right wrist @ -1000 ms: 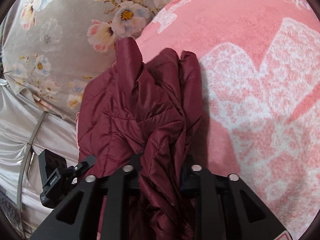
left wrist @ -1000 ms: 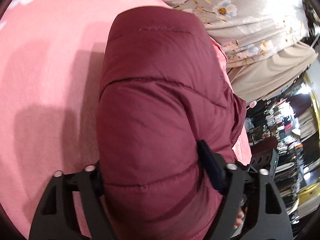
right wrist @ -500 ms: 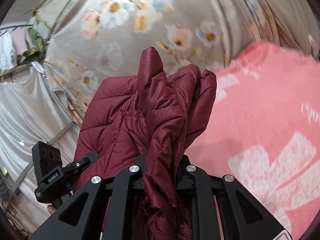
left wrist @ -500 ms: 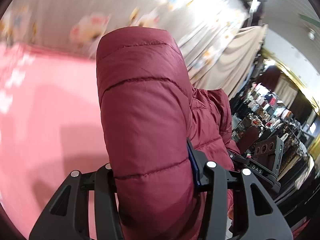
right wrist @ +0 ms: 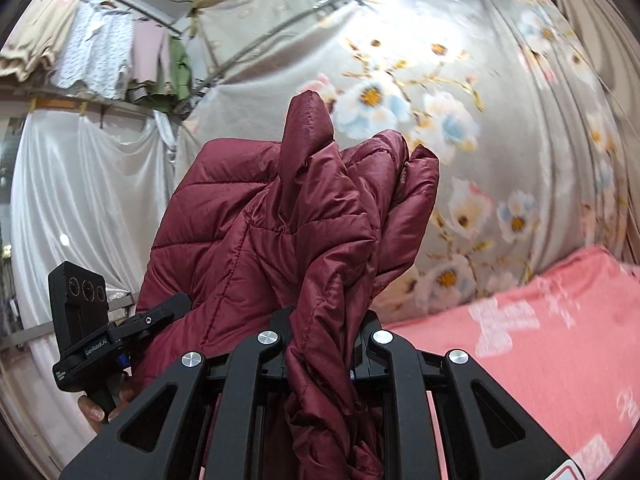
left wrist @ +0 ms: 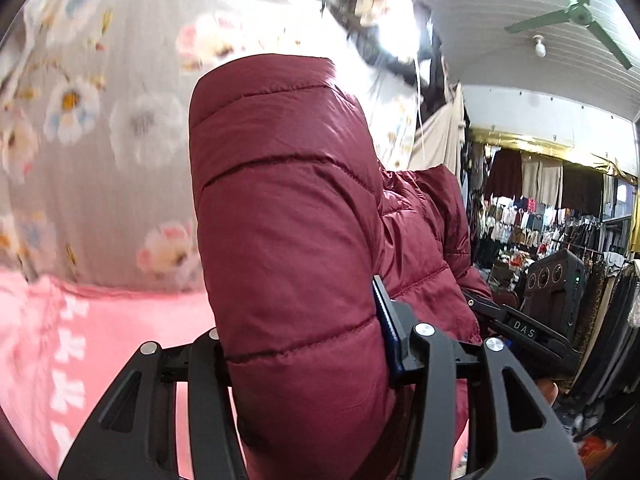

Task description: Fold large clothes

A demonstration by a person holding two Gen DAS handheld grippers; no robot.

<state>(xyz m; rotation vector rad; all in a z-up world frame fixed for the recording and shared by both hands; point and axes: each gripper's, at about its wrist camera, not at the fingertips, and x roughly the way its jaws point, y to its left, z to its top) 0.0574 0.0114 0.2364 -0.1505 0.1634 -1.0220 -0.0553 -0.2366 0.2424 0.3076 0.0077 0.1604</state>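
Maroon jacket (left wrist: 288, 216), pink blanket (right wrist: 540, 344) w/ white motifs, grey floral sheet (right wrist: 480, 128).

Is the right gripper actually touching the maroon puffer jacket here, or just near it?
Touching. The right wrist view shows the right gripper with both jaws pressed against a bunched fold of the maroon puffer jacket, no gap on either side.

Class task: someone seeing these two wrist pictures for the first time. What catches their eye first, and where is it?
The maroon puffer jacket fills the middle of both views, a thick padded roll clamped in the left gripper and a bunched edge pinched in the right gripper. Behind hangs a grey floral sheet; a pink blanket lies low.
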